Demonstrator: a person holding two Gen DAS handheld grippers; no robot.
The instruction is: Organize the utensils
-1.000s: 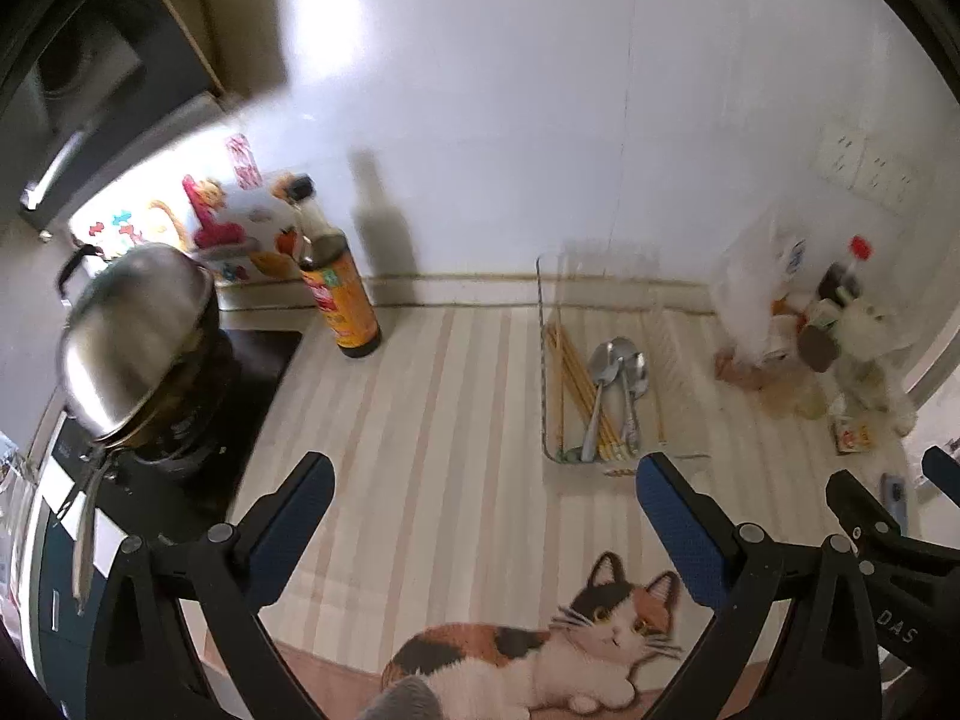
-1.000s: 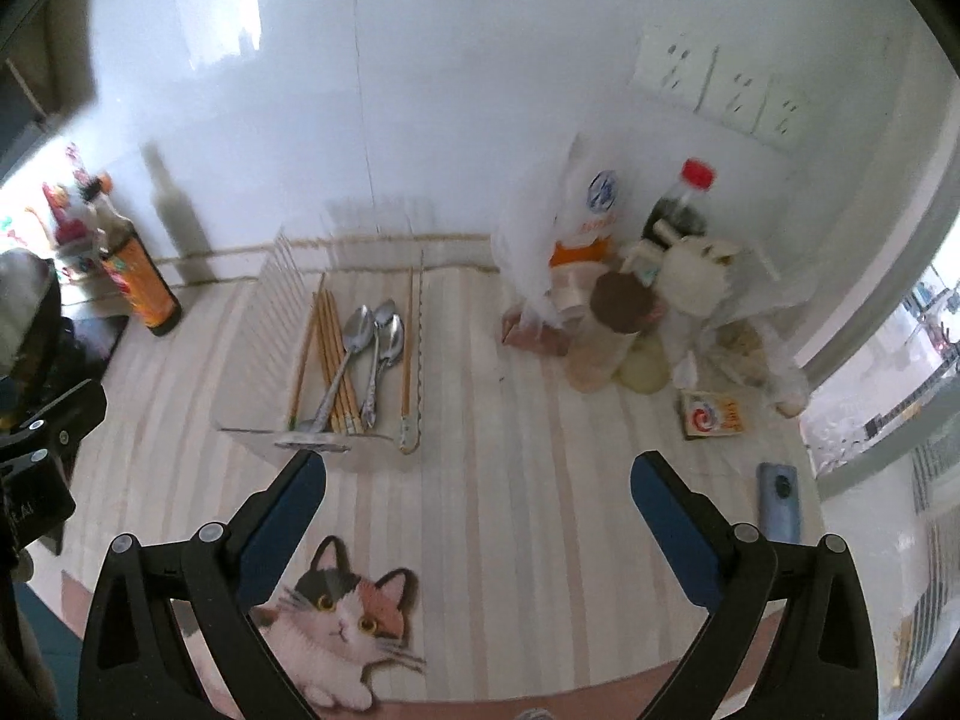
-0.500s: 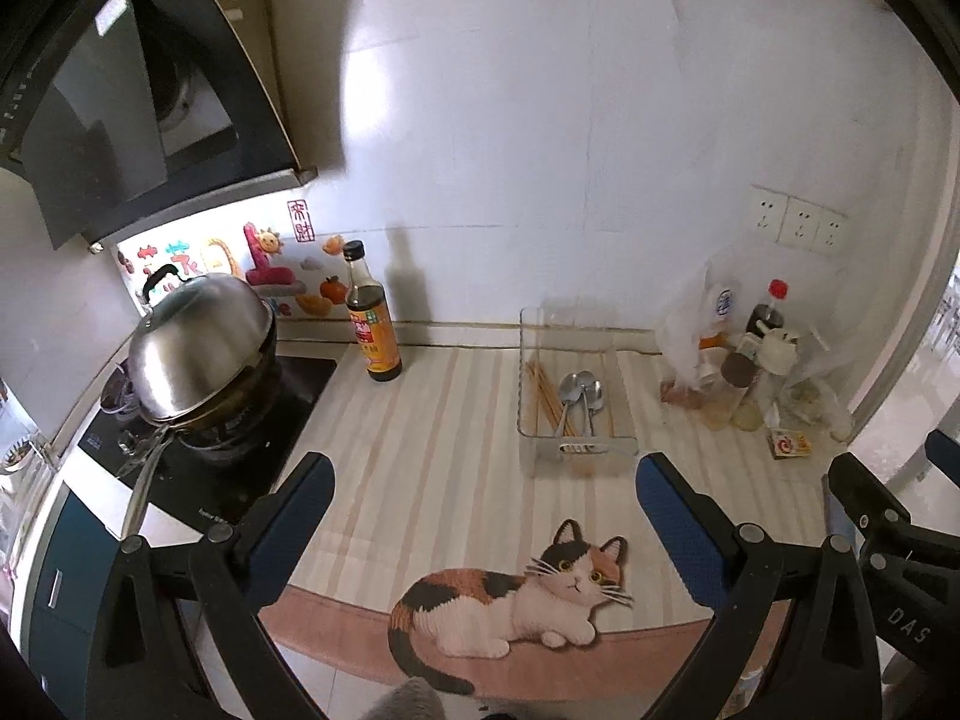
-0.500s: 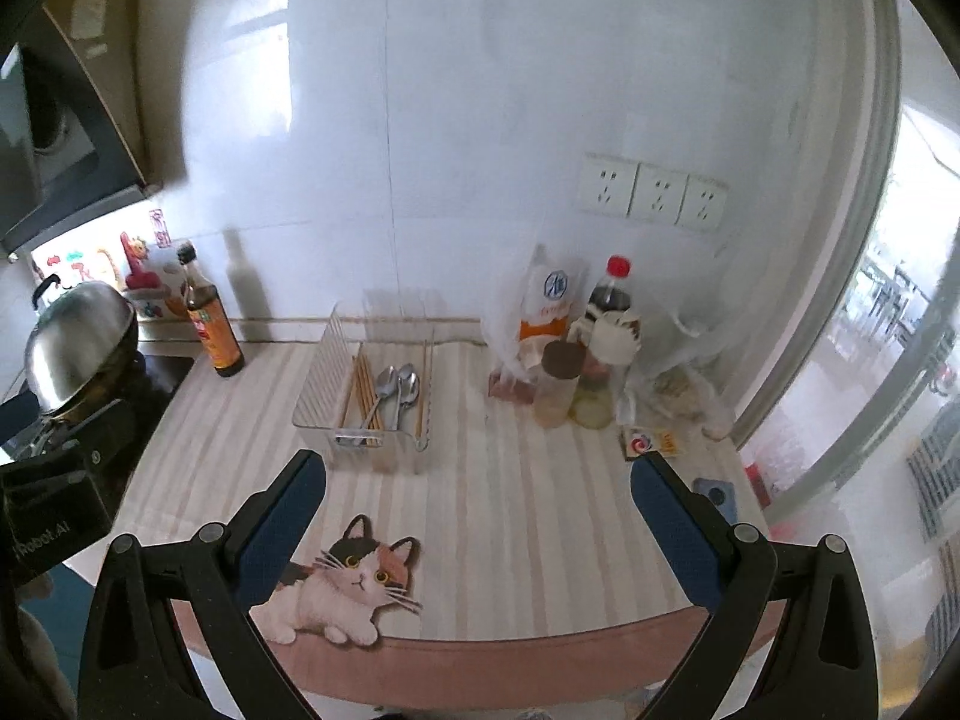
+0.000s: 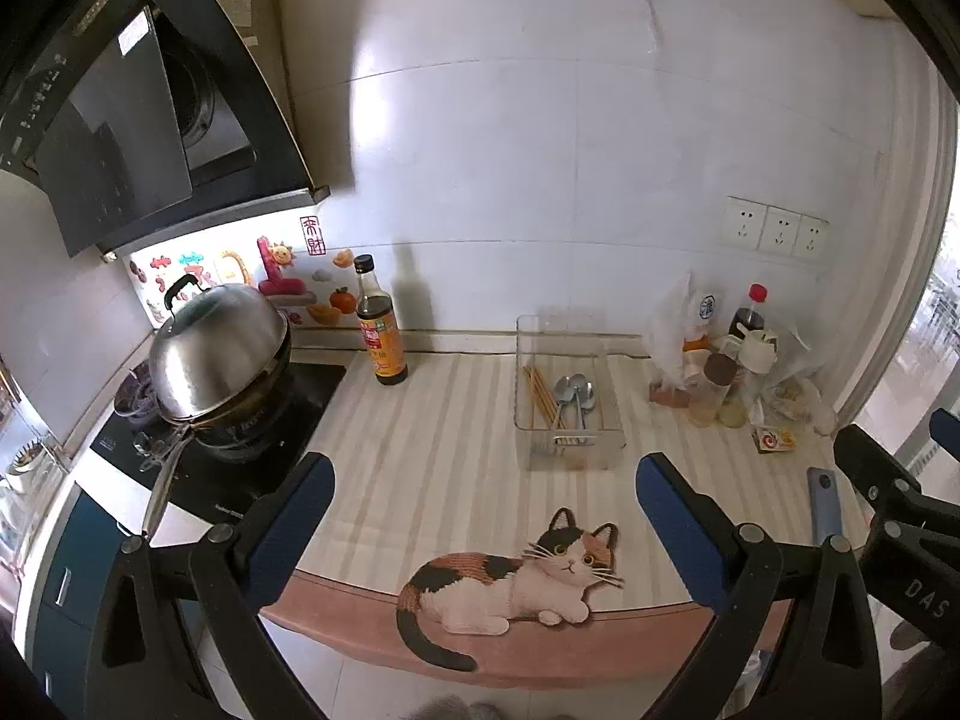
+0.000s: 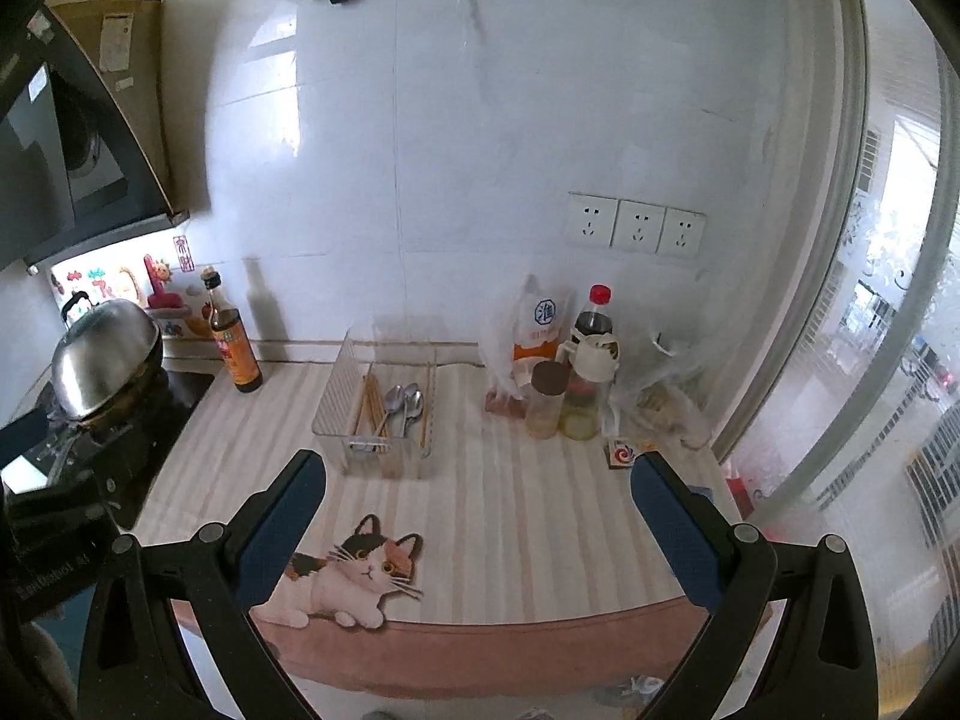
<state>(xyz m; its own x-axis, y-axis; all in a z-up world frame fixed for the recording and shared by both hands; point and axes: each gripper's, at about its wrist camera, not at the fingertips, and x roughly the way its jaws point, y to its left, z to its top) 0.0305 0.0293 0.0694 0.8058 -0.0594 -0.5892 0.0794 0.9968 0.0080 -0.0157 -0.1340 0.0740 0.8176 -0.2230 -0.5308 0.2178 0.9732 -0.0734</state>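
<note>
- Holding metal spoons point(image 5: 574, 391) and wooden chopsticks point(image 5: 540, 391), the clear plastic tray point(image 5: 567, 456) sits toward the striped surface's point(image 5: 432, 420) back edge.
- Left gripper point(image 5: 480, 504) and right gripper point(image 6: 477, 495) hover level off the front edge, jaws released, empty.

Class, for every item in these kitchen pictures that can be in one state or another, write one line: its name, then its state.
left gripper: open, holding nothing
right gripper: open, holding nothing
clear tray: upright, holding utensils
spoons: lying in the tray
chopsticks: lying in the tray
sauce bottle: upright, capped
wok: covered by its lid
red-capped bottle: upright, capped
</note>
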